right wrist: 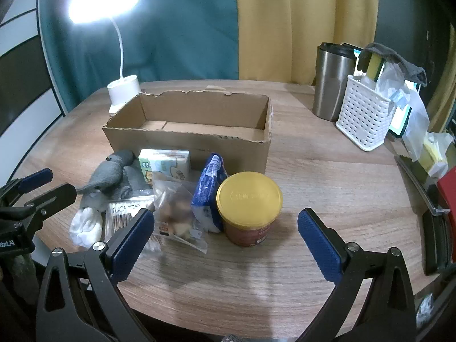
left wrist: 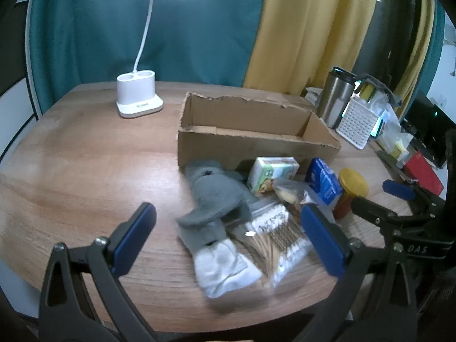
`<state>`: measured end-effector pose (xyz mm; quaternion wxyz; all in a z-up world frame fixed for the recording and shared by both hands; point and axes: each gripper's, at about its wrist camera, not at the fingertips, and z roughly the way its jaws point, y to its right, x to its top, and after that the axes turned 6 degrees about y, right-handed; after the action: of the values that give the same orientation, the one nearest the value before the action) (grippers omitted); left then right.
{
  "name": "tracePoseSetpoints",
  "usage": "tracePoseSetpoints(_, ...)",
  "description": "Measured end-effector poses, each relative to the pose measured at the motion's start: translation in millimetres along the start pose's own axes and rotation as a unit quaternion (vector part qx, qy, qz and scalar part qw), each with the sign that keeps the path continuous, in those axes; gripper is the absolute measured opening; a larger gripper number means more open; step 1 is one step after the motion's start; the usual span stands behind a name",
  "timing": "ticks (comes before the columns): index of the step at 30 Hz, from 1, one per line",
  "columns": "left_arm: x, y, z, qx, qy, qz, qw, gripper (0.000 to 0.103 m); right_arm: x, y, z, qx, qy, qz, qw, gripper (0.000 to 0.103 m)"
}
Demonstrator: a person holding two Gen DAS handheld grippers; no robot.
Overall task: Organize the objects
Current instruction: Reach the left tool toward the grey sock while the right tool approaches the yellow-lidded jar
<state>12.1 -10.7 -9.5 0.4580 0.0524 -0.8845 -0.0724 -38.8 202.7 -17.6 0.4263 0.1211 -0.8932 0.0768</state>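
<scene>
An empty cardboard box point(left wrist: 256, 139) point(right wrist: 188, 139) stands mid-table. In front of it lie grey-and-white socks point(left wrist: 216, 216) point(right wrist: 111, 182), a bag of cotton swabs point(left wrist: 276, 233) point(right wrist: 122, 213), a small green carton point(left wrist: 270, 172) point(right wrist: 165, 165), a clear snack bag point(right wrist: 176, 211), a blue packet point(left wrist: 325, 182) point(right wrist: 209, 191) and a yellow-lidded jar point(left wrist: 352, 191) point(right wrist: 248, 208). My left gripper point(left wrist: 228, 242) is open above the socks and swabs. My right gripper point(right wrist: 225, 242) is open just in front of the jar.
A white desk lamp point(left wrist: 139, 97) point(right wrist: 124, 92) stands at the back left. A steel tumbler point(right wrist: 332, 79) and a white perforated caddy point(right wrist: 362, 114) stand at the back right. A red box point(left wrist: 424, 173) and clutter sit along the right edge.
</scene>
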Motion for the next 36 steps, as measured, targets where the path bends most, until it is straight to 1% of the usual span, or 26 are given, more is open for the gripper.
tracePoseSetpoints(25, -0.2, 2.8, 2.7, -0.003, -0.003, 0.002, 1.0, 0.102, -0.3, 3.8, -0.7, -0.001, -0.001, 0.002, 1.0, 0.102)
tracePoseSetpoints(36, 2.8, 4.8, 15.7, -0.002, -0.011, 0.008, 0.9999, 0.102, 2.1, 8.1, 7.9, -0.003, -0.007, 0.005, 1.0, 0.102)
